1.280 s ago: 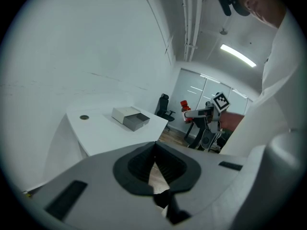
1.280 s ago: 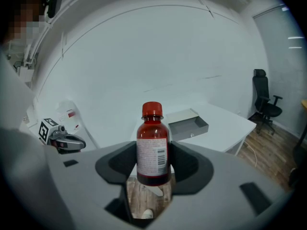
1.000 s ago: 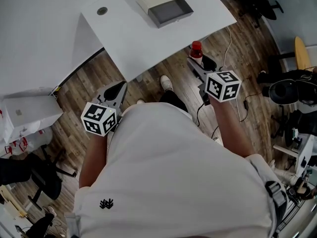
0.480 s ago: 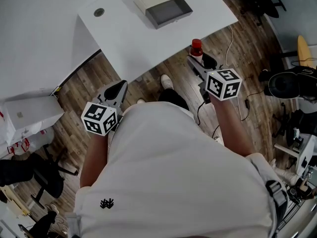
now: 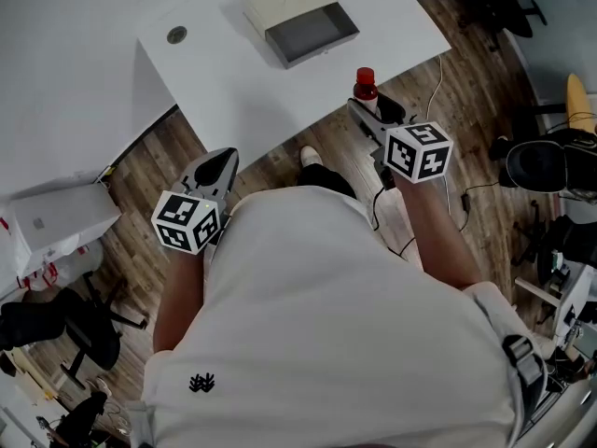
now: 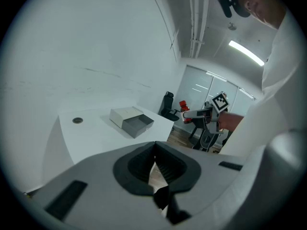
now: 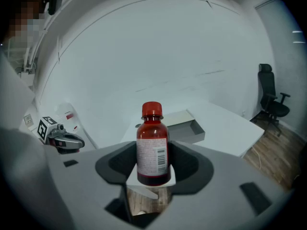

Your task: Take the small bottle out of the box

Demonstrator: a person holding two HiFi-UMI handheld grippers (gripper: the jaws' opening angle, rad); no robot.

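One small bottle (image 5: 365, 87) is being clamped in the right gripper (image 5: 373, 112) at the table (image 5: 280, 110) edge, clear of the box (image 5: 280, 6), the left gripper (image 5: 217, 164) being held closed, empty.

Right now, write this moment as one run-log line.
right gripper: shut on small bottle | left gripper: shut, empty | box: open on table

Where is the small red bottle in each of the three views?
Head view: small bottle, upper right of centre.
Left gripper view: bottle far off, right of centre.
Right gripper view: bottle dead centre, between the jaws.
Shared landmark: the open white box.
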